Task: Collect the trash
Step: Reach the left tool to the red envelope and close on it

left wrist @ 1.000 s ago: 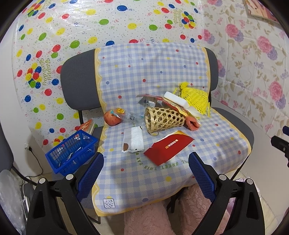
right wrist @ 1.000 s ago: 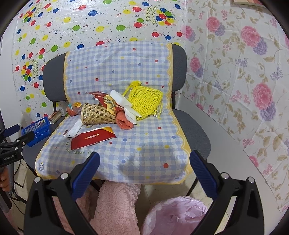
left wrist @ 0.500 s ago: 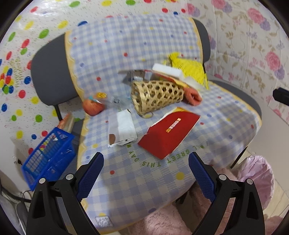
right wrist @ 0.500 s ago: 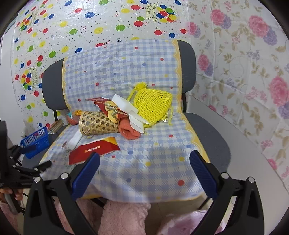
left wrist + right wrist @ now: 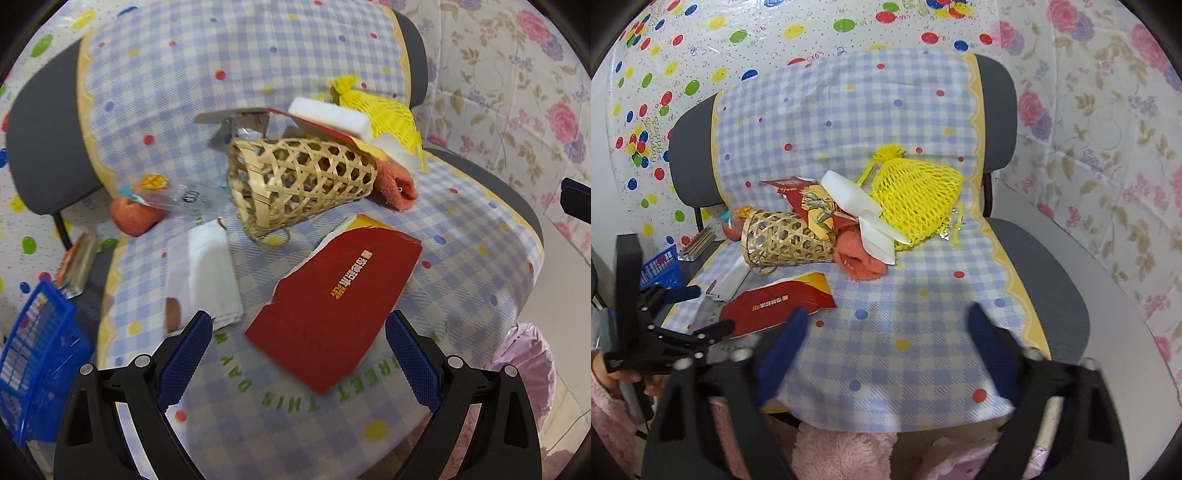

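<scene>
Trash lies on a chair under a blue checked cloth (image 5: pixel 461 266). A torn red envelope (image 5: pixel 332 295) lies nearest, just ahead of my open, empty left gripper (image 5: pixel 299 354). Beside it lie a white wrapper (image 5: pixel 207 273), a woven bamboo basket (image 5: pixel 303 184) on its side, an orange cloth (image 5: pixel 395 181), white foam (image 5: pixel 328 114) and a yellow net bag (image 5: pixel 376 107). My right gripper (image 5: pixel 882 343) is open and empty over the seat's front; it sees the envelope (image 5: pixel 775 302), the basket (image 5: pixel 783 240), the net bag (image 5: pixel 916 195) and the left gripper (image 5: pixel 694 310).
A pink-lined trash bag (image 5: pixel 524 365) stands on the floor right of the chair. A blue plastic crate (image 5: pixel 33 362) sits at the left on a dark stool. An orange ball (image 5: pixel 129 218) and clear wrapper (image 5: pixel 177 192) lie at the seat's left. Patterned wall sheets stand behind.
My left gripper has moved forward and down toward the red envelope, which now lies just ahead of its fingers. My right gripper has moved closer to the seat.
</scene>
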Available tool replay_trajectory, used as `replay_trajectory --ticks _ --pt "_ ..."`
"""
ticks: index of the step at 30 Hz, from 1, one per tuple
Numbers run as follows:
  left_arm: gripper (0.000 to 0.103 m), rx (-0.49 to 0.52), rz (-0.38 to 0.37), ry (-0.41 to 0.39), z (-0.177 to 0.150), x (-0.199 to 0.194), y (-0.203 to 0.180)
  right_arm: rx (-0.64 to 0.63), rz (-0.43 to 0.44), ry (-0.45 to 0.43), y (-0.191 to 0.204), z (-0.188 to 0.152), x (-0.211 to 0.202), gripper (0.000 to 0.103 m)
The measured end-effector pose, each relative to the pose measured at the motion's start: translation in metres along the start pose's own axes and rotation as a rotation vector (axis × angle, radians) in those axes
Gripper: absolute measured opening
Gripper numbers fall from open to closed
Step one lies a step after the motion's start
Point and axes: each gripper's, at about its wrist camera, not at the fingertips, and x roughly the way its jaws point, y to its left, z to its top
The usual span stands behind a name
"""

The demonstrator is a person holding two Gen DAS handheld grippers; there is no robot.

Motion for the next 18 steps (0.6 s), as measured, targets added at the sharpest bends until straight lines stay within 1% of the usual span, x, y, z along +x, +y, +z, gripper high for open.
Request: replay_trajectory --ticks 6,8,10,13,16,17,18 --pt "0.094 0.017 -0.060 0.046 0.006 0.029 -0.001 0.034 0.026 0.016 -0.004 0.000 0.009 0.074" --pt "0.094 0.005 -0.092 0.061 0.008 0.036 0.001 0.045 0.032 0.025 -0.007 -0.001 0.012 0.074" --pt "0.095 -0.021 -0.140 0.082 0.010 0.045 0.003 0.051 0.034 0.032 -0.009 -0.003 0.013 0.074" --pt "0.095 -0.005 -0.132 0.071 0.011 0.048 -0.002 0.062 0.041 0.042 -0.011 -0.005 0.014 0.074" --pt "0.088 0.003 -0.122 0.062 0.011 0.045 -0.005 0.069 0.047 0.044 -0.012 -0.006 0.013 0.074" --pt "0.080 0.011 -0.118 0.056 0.009 0.042 -0.008 0.070 0.046 0.042 -0.012 -0.007 0.012 0.074" --pt "0.069 0.023 -0.114 0.043 0.007 0.037 -0.011 0.070 0.045 0.040 -0.012 -0.008 0.011 0.074"
